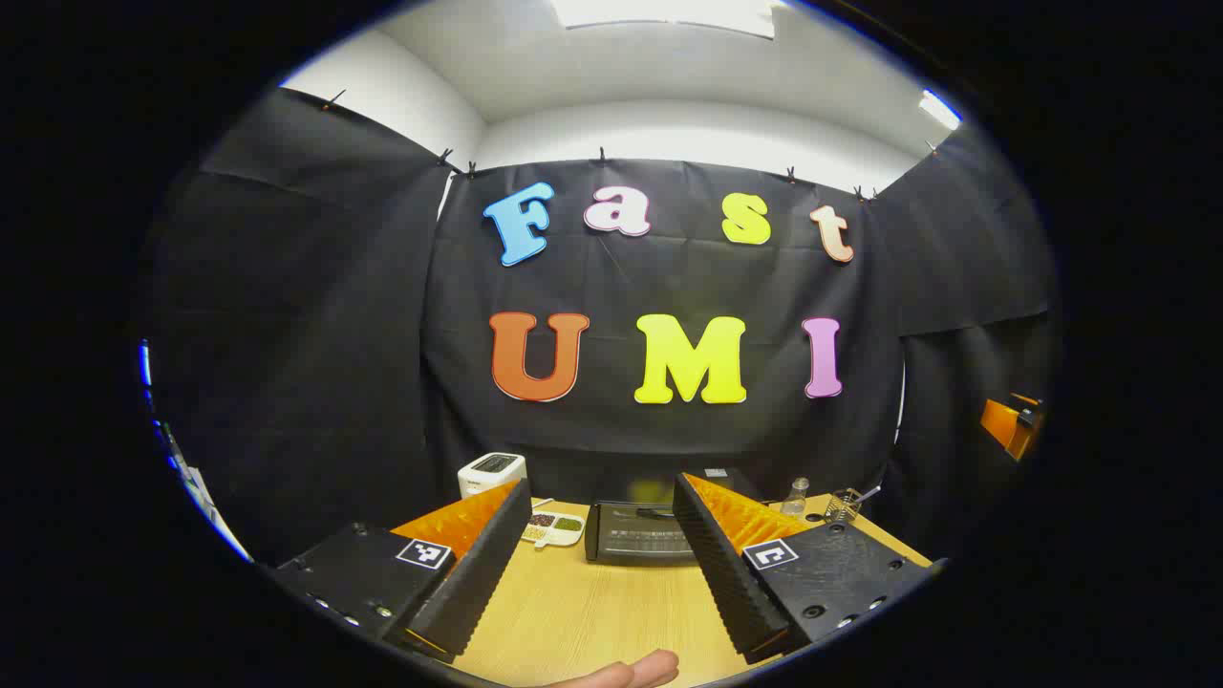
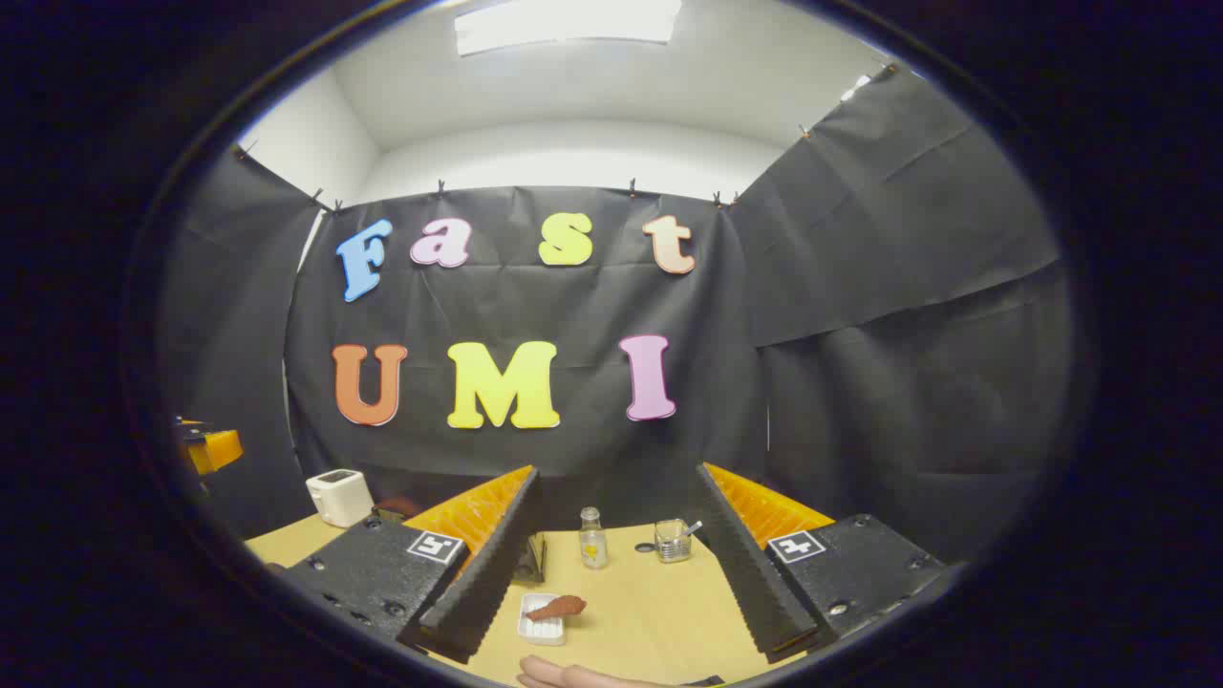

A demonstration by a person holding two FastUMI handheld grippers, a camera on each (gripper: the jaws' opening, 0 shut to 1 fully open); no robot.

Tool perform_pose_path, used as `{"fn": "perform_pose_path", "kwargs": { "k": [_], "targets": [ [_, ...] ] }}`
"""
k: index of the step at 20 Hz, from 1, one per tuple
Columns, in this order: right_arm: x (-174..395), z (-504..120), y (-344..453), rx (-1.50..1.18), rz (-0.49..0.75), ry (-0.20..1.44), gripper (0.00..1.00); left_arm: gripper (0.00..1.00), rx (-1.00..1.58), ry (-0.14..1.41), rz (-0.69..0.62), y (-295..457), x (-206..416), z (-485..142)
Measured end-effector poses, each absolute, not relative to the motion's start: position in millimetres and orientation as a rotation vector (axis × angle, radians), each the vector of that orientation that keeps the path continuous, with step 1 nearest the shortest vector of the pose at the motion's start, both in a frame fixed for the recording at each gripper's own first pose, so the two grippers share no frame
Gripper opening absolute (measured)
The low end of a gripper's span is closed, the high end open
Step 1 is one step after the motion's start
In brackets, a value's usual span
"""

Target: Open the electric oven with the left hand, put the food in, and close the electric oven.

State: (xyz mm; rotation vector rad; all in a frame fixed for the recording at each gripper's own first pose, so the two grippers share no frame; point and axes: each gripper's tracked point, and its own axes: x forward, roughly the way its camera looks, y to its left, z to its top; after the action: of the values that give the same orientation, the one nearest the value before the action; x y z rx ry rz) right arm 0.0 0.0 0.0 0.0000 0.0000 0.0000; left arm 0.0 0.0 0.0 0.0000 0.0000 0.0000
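Left gripper (image 1: 602, 564) jaws wide apart, holding nothing, raised above the wooden table (image 1: 592, 621) and aimed at the electric oven (image 1: 638, 531), which sits closed at the table's far edge between the two fingers. Right gripper (image 2: 611, 564) jaws likewise spread and empty. Food, a reddish-brown piece (image 2: 557, 607), lying on a small white tray (image 2: 541, 619) in front of and to the right of the oven, low between the right fingers. Handle probably the dark bar along the oven door's top, though too small to confirm.

Best approach: bring the left jaws down level with that bar, straddle it squarely, close firmly, then swing the door down rather than tugging the oven forward. Keep clear of the white toaster (image 1: 492, 474) and divided dish (image 1: 553, 527) left of the oven, and the small bottle (image 1: 795, 498) to its right.
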Motion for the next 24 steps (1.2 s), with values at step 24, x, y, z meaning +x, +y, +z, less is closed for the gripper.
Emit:
{"fn": "perform_pose_path", "kwargs": {
  "k": [24],
  "targets": [
    [76.6,1.2,12.2,-0.044,0.042,-0.087,1.0,0.96,0.012,0.04,-0.074,-51.1,140.5,-49.5]
  ]
}}
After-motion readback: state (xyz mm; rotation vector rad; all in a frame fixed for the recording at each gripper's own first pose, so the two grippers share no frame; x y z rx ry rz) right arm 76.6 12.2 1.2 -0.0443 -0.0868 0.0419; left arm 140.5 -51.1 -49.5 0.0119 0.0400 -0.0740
